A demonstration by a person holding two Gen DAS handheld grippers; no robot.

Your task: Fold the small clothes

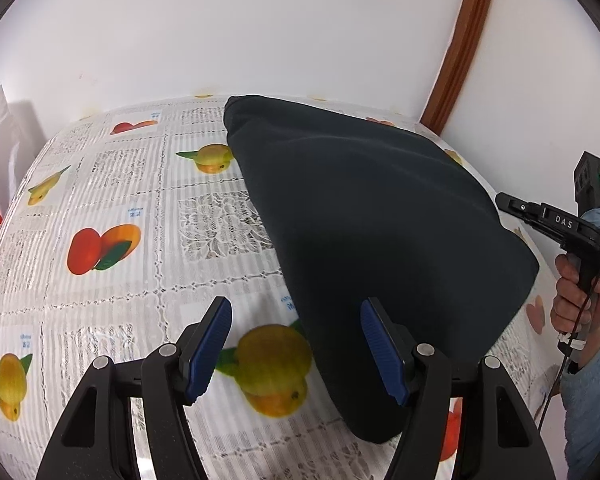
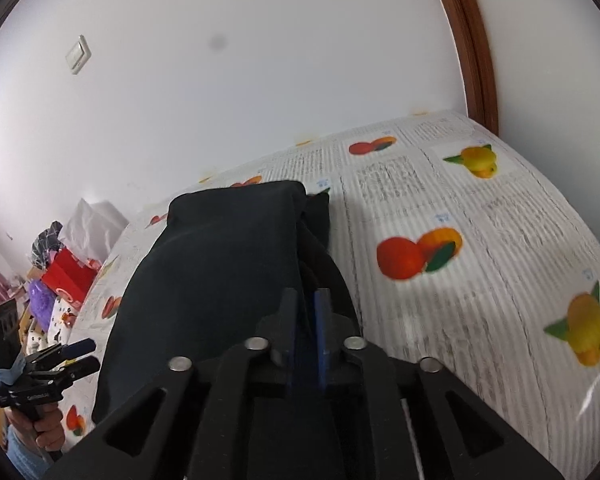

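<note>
Garment: the dark navy folded cloth [image 1: 380, 220] lies on your desk, a thick soft pad running from the far edge toward the near right, its near corner reaching under your left hand-held gripper's right finger.
Desk: a white lace-patterned plastic cover printed with oranges and yellow fruit [image 1: 140, 216] spreads over the whole top; the bare part lies left of the cloth in the left wrist view, right of it in the right wrist view.
Left hand-held gripper: your black tool with blue ribbed pads [image 1: 296, 348] hangs released, jaws wide apart, above the near edge of the cloth and a printed yellow fruit; nothing sits between the pads.
Right hand-held gripper: your second black tool [image 2: 305, 320] points along the cloth's right edge. Its jaws stand a narrow gap apart, and dark fabric folds lie just past the blurred tips; you cannot tell from these views whether the pads press on the cloth.
Your right hand: it [image 1: 580, 292] wraps the tool's grip at the right edge of the desk, a pale blue sleeve [image 1: 592, 392] below it.
Far left: a red box [image 2: 66, 276] and mixed clutter sit beyond the desk.
</note>
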